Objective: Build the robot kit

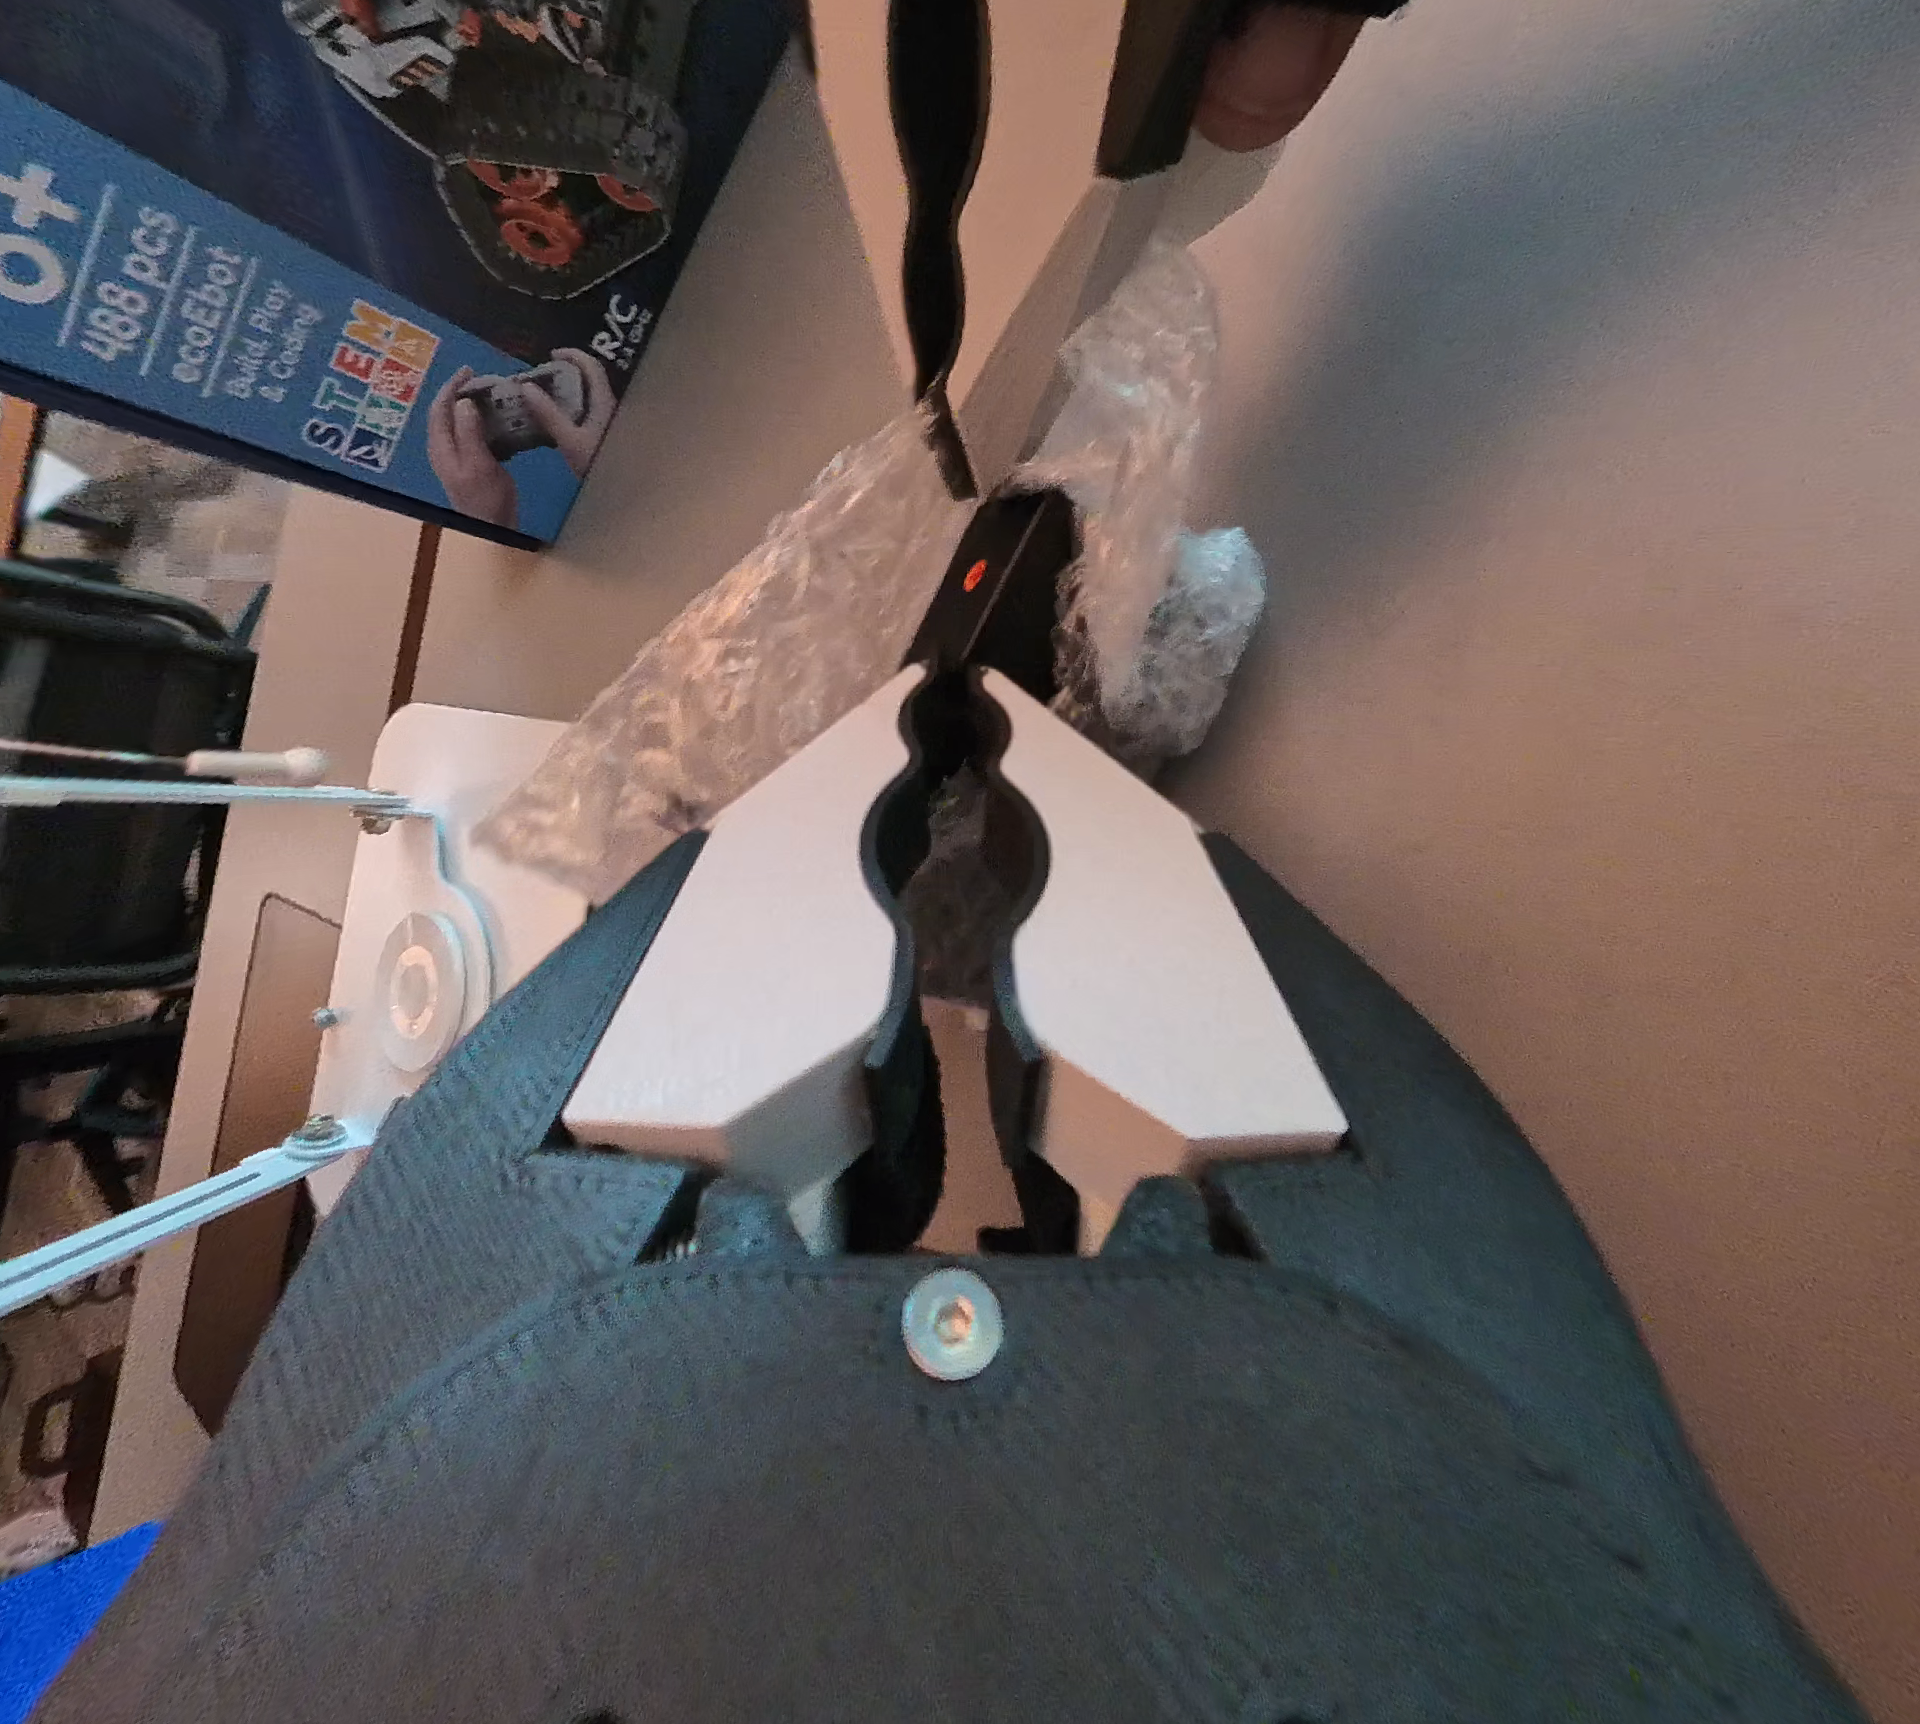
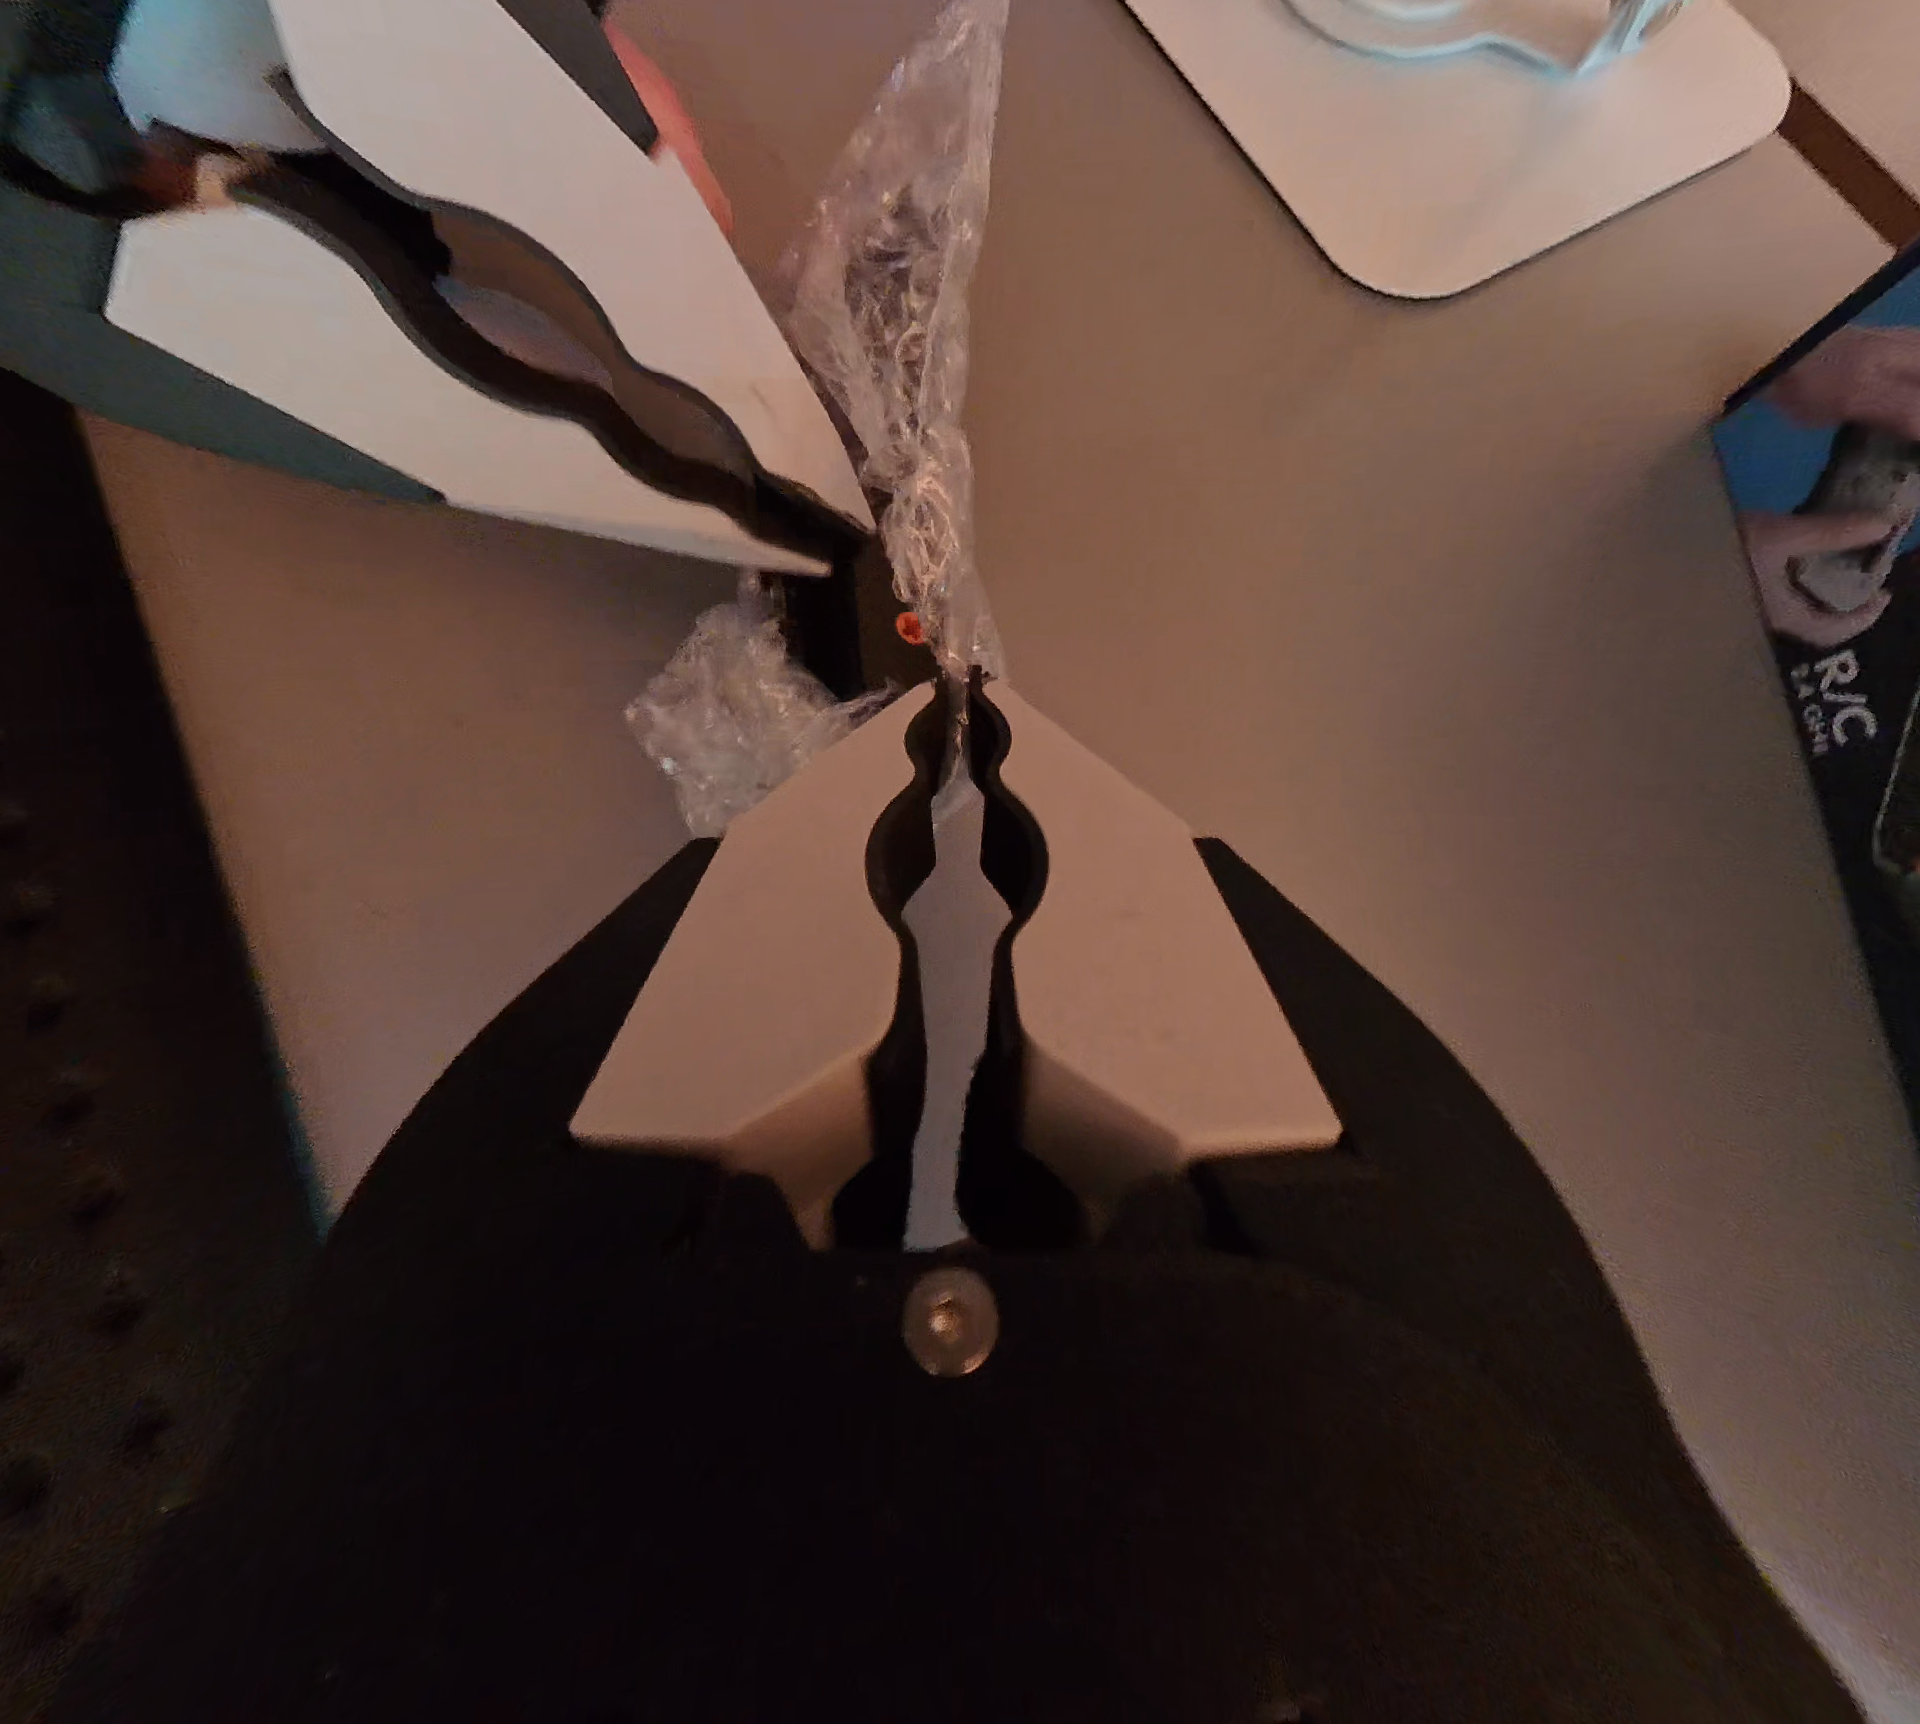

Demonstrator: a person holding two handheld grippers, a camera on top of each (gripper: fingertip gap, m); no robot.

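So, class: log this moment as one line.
left gripper: shut on black part | right gripper: shut on plastic bag | table

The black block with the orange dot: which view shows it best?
Left wrist view: the black block sits clear between the plastic wrap. The right wrist view shows only a dark sliver behind the wrap.

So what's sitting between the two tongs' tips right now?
Crinkled clear plastic wrap around a black block with an orange dot. Left tongs and right tongs both pinch it, tips nearly meeting; both wrist views show it.
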